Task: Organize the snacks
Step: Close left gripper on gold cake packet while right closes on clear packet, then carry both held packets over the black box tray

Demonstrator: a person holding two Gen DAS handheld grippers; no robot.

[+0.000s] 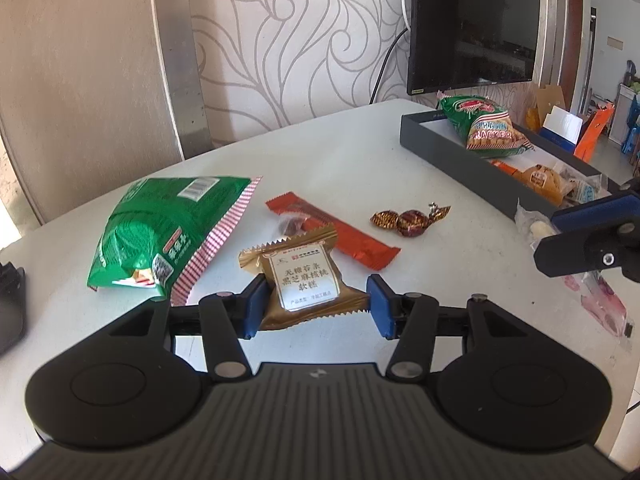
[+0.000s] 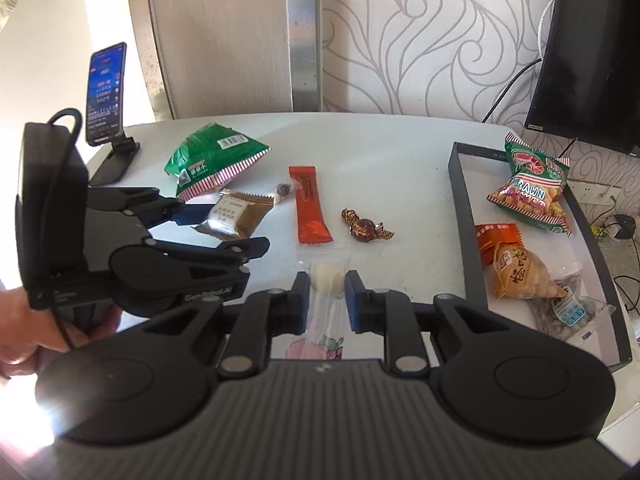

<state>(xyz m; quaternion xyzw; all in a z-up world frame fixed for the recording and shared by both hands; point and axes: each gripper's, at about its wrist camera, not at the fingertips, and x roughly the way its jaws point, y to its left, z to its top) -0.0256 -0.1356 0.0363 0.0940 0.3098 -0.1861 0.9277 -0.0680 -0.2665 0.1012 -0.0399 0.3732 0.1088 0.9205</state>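
Note:
My left gripper (image 1: 318, 304) is shut on a gold-brown cake packet (image 1: 306, 280) with a white label, its pads pressing on both sides. The right wrist view shows the same gripper (image 2: 228, 228) and packet (image 2: 236, 216) low over the white table. My right gripper (image 2: 328, 300) is shut on a clear packet holding a white sweet (image 2: 328, 278). That packet hangs from it, clear of the table, with a pink printed end below. On the table lie a green chip bag (image 1: 160, 232), a red stick packet (image 1: 332, 232) and brown foil sweets (image 1: 408, 220).
A dark tray (image 2: 464, 216) at the right holds a prawn cracker bag (image 2: 532, 192) and several other packets. A phone on a stand (image 2: 106, 92) is at the far left. A black monitor (image 1: 472, 24) hangs behind the tray. A hand grips the left tool.

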